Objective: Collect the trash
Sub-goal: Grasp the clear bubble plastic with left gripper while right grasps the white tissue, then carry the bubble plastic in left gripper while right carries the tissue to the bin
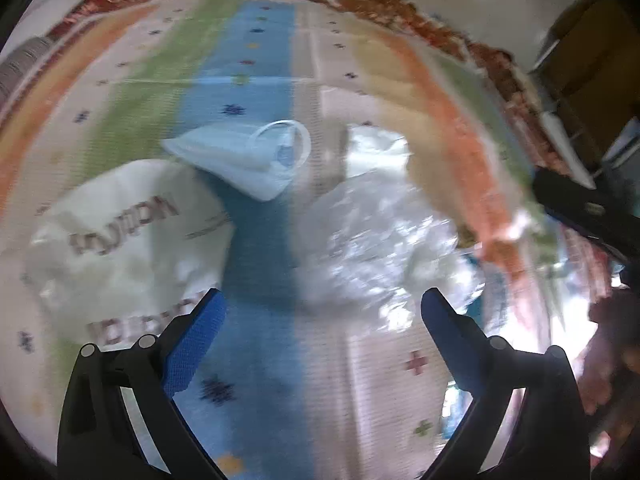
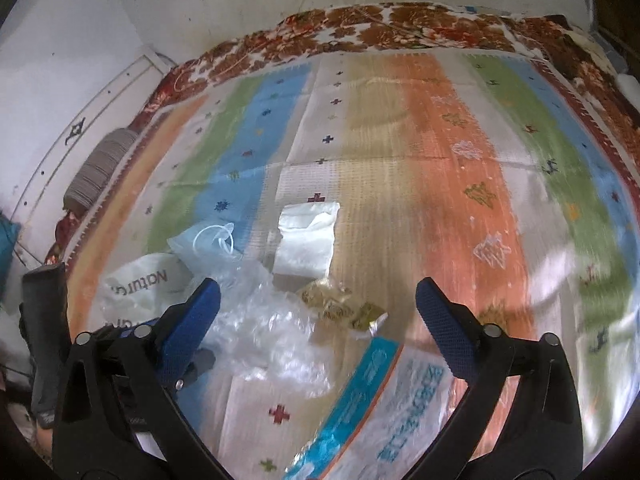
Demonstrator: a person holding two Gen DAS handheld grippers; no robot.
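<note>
Trash lies on a striped mat (image 2: 460, 152). A crumpled clear plastic wrap (image 1: 372, 232) (image 2: 264, 320), a pale blue face mask (image 1: 248, 156) (image 2: 208, 244), a white printed bag (image 1: 116, 240) (image 2: 140, 284), a white folded pouch (image 2: 308, 240), a crumpled golden wrapper (image 2: 340, 304) and a blue-and-white printed bag (image 2: 384, 412) lie close together. My left gripper (image 1: 322, 308) is open and empty, just short of the clear wrap. My right gripper (image 2: 318, 300) is open and empty, above the clear wrap and golden wrapper.
A floral cloth (image 2: 360, 28) borders the mat at the far side, against a white wall. A grey striped roll (image 2: 100, 168) lies at the mat's left edge. The left gripper's dark body (image 2: 44, 320) shows at the left of the right wrist view.
</note>
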